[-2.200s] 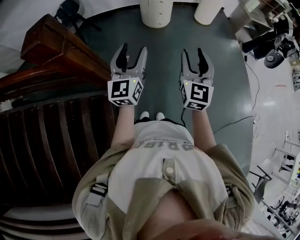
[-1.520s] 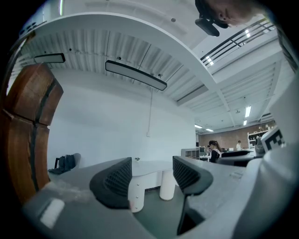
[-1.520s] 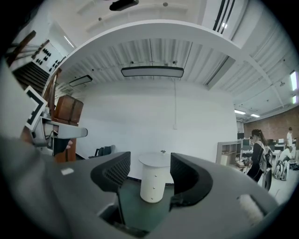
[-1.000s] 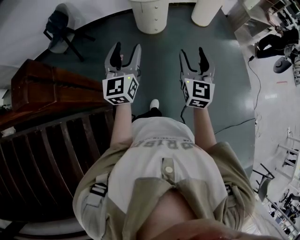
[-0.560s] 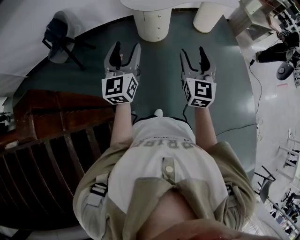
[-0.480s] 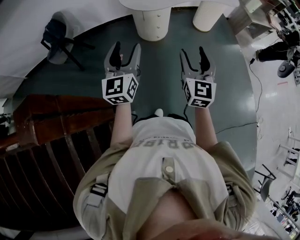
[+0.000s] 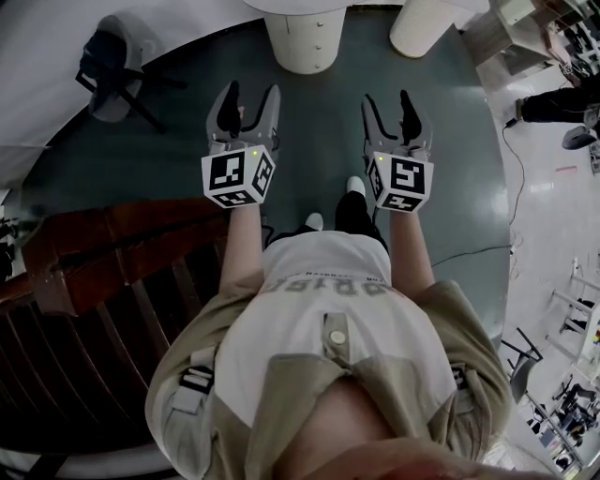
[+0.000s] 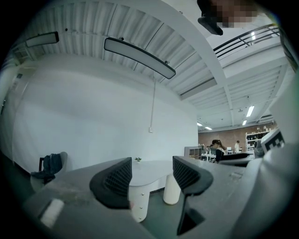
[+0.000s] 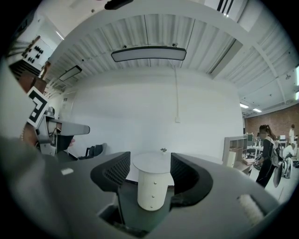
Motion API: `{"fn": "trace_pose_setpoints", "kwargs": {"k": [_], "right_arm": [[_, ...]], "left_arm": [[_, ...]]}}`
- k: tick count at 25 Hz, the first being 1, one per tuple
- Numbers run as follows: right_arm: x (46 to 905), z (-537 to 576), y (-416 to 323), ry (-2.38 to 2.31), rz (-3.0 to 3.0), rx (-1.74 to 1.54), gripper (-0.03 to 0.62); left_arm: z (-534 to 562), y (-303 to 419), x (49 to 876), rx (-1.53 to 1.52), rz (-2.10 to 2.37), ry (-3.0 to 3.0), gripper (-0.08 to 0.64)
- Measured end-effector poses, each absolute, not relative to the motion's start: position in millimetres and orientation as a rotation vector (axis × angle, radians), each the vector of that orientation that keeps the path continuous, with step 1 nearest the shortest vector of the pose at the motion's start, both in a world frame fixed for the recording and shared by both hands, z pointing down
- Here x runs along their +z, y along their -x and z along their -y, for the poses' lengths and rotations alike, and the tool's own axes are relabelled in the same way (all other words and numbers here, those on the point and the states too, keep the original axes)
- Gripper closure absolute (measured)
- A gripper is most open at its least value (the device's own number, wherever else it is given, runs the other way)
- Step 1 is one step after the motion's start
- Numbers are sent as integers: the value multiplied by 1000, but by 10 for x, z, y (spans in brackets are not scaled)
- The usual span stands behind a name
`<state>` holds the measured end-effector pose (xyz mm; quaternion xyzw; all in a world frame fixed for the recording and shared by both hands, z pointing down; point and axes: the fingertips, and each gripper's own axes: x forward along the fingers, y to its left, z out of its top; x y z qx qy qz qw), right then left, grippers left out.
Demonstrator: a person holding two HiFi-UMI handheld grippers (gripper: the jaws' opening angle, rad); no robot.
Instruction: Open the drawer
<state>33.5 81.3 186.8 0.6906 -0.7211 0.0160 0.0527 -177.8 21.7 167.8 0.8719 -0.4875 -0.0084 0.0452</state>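
My white right shoe [image 7: 356, 186] has stepped ahead since half a second ago, and the dark wooden railing [image 7: 112, 244] has slid further toward the lower left of the head view. I hold my left gripper [image 7: 251, 94] and my right gripper [image 7: 388, 101] out side by side, each with its jaws wide apart and nothing in them. Beyond them is bare dark green floor [image 7: 319, 141]. At the frame's top centre stands the white cylindrical drawer pedestal [image 7: 302, 37], well apart from both grippers, with a plain white round leg [image 7: 419, 23] to its right. A black chair draped in dark cloth [image 7: 108, 66] sits at upper left.

I judge this to be the approach, with the drawers shut and out of reach. The next move calls for closing the gap, lowering one gripper to a knob, shutting on it and pulling straight out.

The right gripper view frames the pedestal between its jaws, showing three small round knobs [image 9: 152, 196] stacked down the front under a white round tabletop [image 9: 152, 163]. The head view sees the pedestal only from above. The left gripper view catches it low, beside its left jaw. Only the head view shows my feet and the railing.
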Motion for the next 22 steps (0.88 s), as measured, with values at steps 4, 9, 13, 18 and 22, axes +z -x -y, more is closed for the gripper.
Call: {"fn": "trace_pose_setpoints", "kwargs": {"k": [4, 9, 13, 18, 22], "right_arm": [[1911, -618, -544, -2084, 2209, 60, 319], [1931, -301, -853, -2052, 2237, 67, 319], [1904, -68, -1110, -2002, 2273, 80, 319], [1893, 227, -1337, -1938, 2326, 70, 319], [1931, 408, -1506, -1882, 2369, 67, 319]], "left_arm": [[-87, 1629, 1703, -21, 1527, -2643, 285], [112, 1339, 1730, -18, 1582, -2614, 285], [241, 1053, 1704, -15, 1626, -2586, 285], [380, 834, 1755, -20, 1699, -2530, 285], [456, 651, 1829, -15, 1753, -2483, 285]]}}
